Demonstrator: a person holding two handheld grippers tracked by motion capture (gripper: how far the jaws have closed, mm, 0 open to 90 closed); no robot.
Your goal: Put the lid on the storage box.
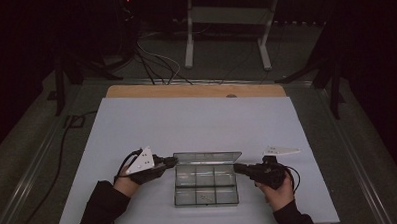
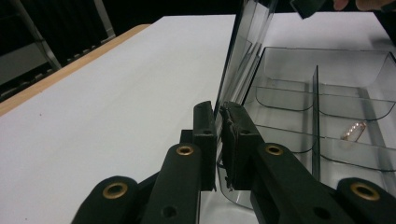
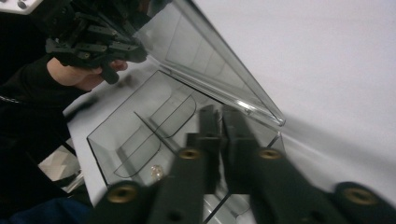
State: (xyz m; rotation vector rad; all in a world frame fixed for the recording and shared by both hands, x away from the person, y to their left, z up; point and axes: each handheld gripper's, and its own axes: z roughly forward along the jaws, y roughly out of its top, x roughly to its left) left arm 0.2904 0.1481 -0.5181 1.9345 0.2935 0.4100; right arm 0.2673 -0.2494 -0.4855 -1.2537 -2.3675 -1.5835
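Two grippers work a clear plastic box point(image 1: 206, 179) at the counter's point(image 1: 197, 122) near edge: the left gripper point(image 1: 171, 162) pinches its raised lid point(image 2: 243, 56), the right gripper point(image 1: 237, 167) is clamped on the box's right wall. Light, stiff and slippery, it is best held by the edges. The left gripper view reveals a small beaded piece point(image 2: 353, 131) inside.

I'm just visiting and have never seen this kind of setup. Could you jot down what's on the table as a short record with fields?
Surface: white table
Main item: clear compartment box, lid raised
Contents: small pale beaded piece in one compartment
Left hand-held gripper: shut on the box's wall at its left end
Right hand-held gripper: shut, at the box's right end; grip unclear
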